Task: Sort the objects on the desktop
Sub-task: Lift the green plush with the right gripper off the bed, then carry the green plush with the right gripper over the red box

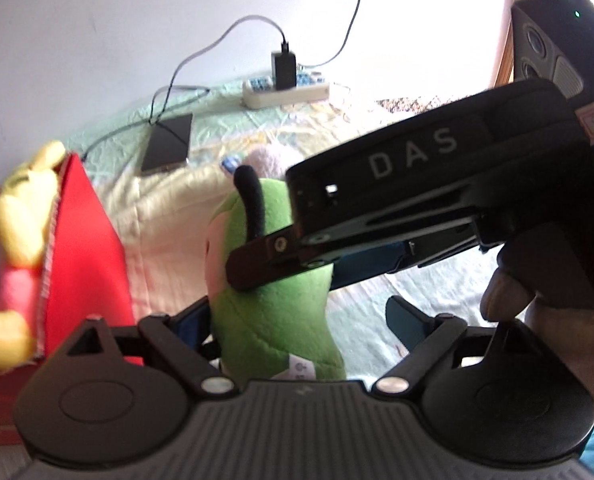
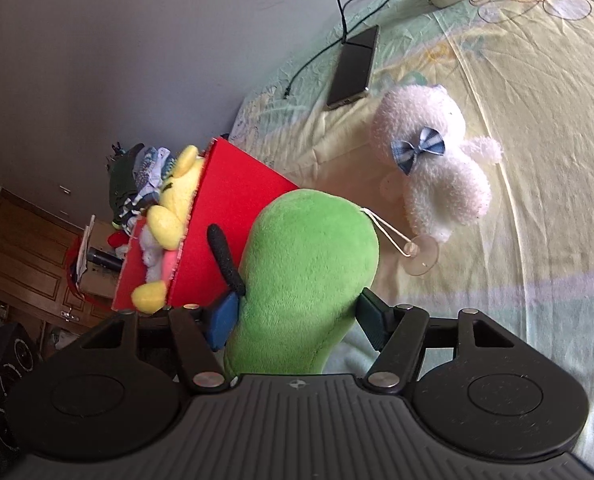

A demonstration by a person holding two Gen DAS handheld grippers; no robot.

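The green plush (image 2: 309, 280) is sitting between the blue pads (image 2: 223, 322) of the right gripper (image 2: 297, 320); the left pad is pressing into its side and the right pad is touching or nearly touching it, so this gripper is pinching the plush. In the left wrist view, the same plush (image 1: 273, 312) is standing between the fingers of the left gripper (image 1: 301, 320), but these fingers are spread wide and are not pressing on it. The right gripper (image 1: 281, 256) is crossing this view from the right and is clamping the plush in the middle. A hand (image 1: 545, 304) is holding it.

The plush is hanging just beside the red box (image 2: 233, 216), not inside. Yellow toys (image 2: 173, 204) are lying in the box. A white bear (image 2: 437, 168) is lying on the sheet (image 2: 537, 160), near a phone (image 2: 353, 68).
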